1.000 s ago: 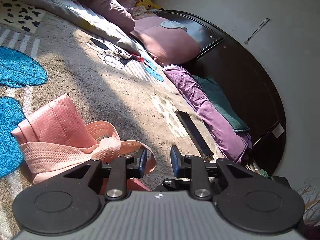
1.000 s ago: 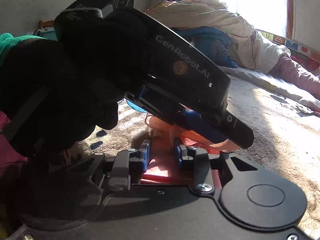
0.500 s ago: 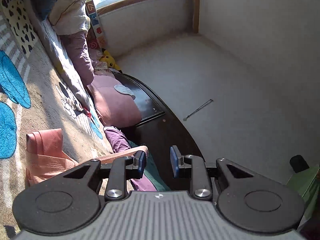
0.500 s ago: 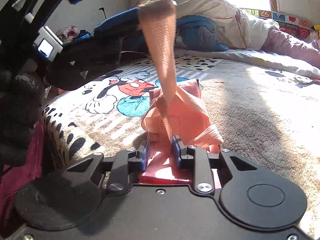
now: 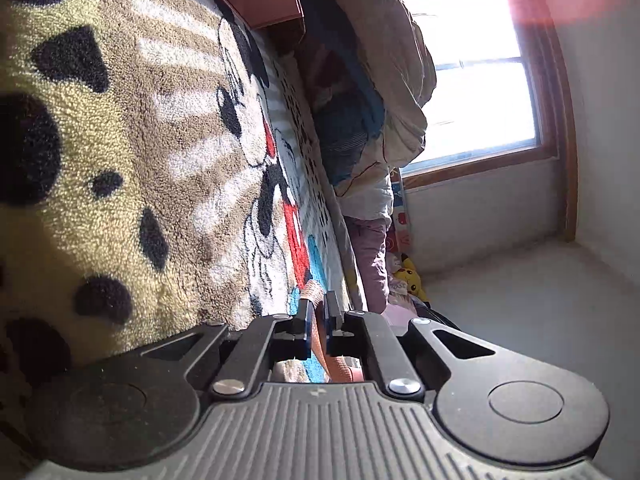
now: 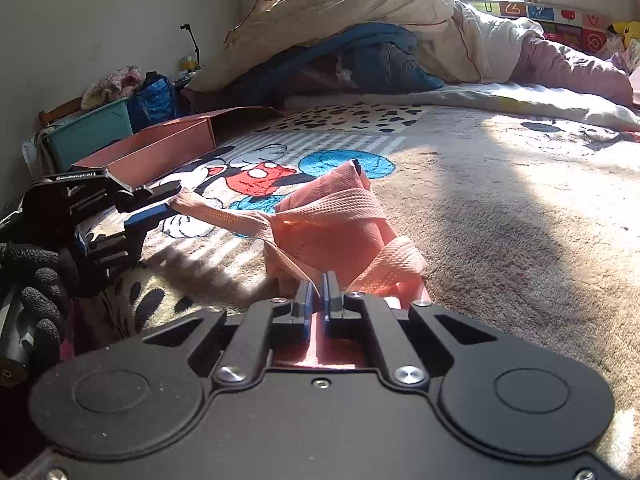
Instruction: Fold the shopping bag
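A pink shopping bag [image 6: 332, 236], folded into a loose bundle, lies on the cartoon blanket [image 6: 500, 220]. One of its handle straps [image 6: 224, 216] stretches out to the left and ends between the fingers of my left gripper [image 6: 160, 202], which sits low over the blanket. In the left wrist view the left gripper [image 5: 317, 310] is rolled on its side. Its jaws are closing and pinch the strap [image 5: 313, 293]. My right gripper [image 6: 317, 290] is at the bag's near end. Its jaws are closing too, with pink fabric squeezed in the thin gap.
A gloved hand [image 6: 36, 292] holds the left gripper. An open pink box [image 6: 160, 152] and a teal bin [image 6: 92, 132] stand at the blanket's left edge. Piled duvets [image 6: 360, 40] lie along the back. A window [image 5: 480, 80] and a yellow plush toy [image 5: 412, 276] are beyond.
My left gripper swung away to the left and down while rolling over, drawing the strap out sideways. Both grippers' jaws narrowed onto pink fabric. The right gripper stayed at the bag.
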{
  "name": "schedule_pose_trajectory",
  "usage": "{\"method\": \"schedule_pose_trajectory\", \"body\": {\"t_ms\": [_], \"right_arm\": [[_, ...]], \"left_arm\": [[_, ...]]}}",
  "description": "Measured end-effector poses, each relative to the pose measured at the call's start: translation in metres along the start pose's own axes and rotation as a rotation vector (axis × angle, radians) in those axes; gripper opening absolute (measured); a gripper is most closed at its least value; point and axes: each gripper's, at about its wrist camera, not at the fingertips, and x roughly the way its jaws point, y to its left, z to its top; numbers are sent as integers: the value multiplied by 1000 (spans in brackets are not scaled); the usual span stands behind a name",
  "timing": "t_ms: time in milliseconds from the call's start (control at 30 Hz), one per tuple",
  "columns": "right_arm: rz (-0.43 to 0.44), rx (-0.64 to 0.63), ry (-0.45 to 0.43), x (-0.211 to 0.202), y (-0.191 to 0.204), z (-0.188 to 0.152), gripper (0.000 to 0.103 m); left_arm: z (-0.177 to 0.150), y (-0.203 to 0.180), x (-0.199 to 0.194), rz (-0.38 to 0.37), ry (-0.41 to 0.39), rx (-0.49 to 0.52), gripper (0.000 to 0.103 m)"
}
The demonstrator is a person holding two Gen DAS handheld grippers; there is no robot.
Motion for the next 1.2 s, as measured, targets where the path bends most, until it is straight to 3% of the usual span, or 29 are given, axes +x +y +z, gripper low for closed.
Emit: {"method": "schedule_pose_trajectory", "body": {"t_ms": [33, 200, 267, 333, 433, 533, 667, 700, 767, 800, 833, 900, 967, 1033, 1133, 1200], "right_arm": [[-2, -2, 0, 0, 1, 0, 0], [-18, -40, 4, -2, 8, 1, 0], [-19, -61, 12, -4, 13, 3, 0], [-11, -91, 25, -7, 17, 5, 0], [-8, -98, 20, -9, 15, 3, 0], [-11, -119, 16, -9, 17, 2, 0], [-16, -167, 26, -8, 24, 3, 8], [-15, -180, 28, -8, 26, 2, 10], [-11, -207, 34, -8, 30, 2, 21], [-10, -229, 39, -7, 33, 1, 24], [-5, -251, 44, -7, 37, 1, 34], [-7, -301, 53, -5, 45, -1, 43], [-26, -353, 59, -3, 52, -3, 48], [-35, -373, 60, -3, 55, -4, 48], [-45, -395, 58, -3, 58, -5, 48], [-53, -414, 55, -4, 60, -6, 49]], "left_arm": [[1, -5, 1, 37, 14, 24, 2], [2, -17, 3, 82, 10, 81, 2], [4, -28, 5, 93, 27, 194, 2], [9, -39, 17, 107, 134, 324, 2], [13, -63, 14, 113, 157, 471, 2], [15, -81, 7, 102, 142, 548, 3], [11, -97, -5, 91, 174, 625, 6], [12, -96, -11, 87, 191, 623, 13], [16, -89, -21, 53, 225, 575, 51], [22, -82, -25, 16, 254, 496, 78], [24, -77, -28, 18, 271, 481, 80], [20, -89, -34, 67, 277, 662, 80], [11, -113, -47, 86, 173, 857, 80], [-1, -138, -58, 17, 87, 987, 80], [-30, -177, -50, -101, 118, 1178, 80], [-49, -188, -29, -97, 173, 1261, 80]]}}
